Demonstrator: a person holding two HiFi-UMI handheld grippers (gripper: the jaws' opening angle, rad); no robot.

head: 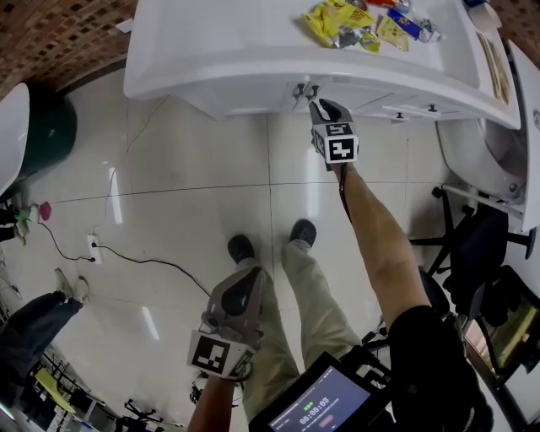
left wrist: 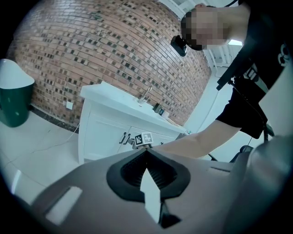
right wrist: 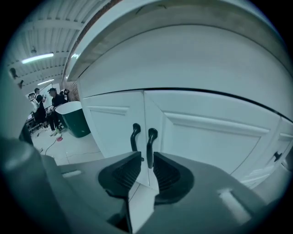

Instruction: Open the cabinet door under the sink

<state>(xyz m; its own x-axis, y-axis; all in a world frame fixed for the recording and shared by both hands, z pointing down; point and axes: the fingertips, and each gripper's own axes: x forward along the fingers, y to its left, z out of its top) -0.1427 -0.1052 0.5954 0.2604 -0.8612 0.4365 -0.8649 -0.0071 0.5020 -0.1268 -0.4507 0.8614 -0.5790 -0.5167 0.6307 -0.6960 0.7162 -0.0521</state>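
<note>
The white cabinet (head: 245, 93) has two closed doors (right wrist: 206, 137) with a pair of dark upright handles at the seam. My right gripper (right wrist: 147, 154) is open at a narrow gap, and the lower end of the right handle (right wrist: 150, 141) stands between its jaws. The left handle (right wrist: 134, 136) is just outside them. In the head view the right gripper (head: 319, 103) reaches up to the handles (head: 300, 88). My left gripper (head: 243, 277) hangs low beside my legs, shut on nothing. The left gripper view shows its jaws (left wrist: 146, 151) closed.
Snack packets (head: 350, 21) lie on the countertop. A green bin with a white lid (head: 34, 126) stands at the left. A power strip and cable (head: 93, 247) lie on the tiled floor. An office chair (head: 472, 253) is at the right. People (right wrist: 46, 105) stand far off.
</note>
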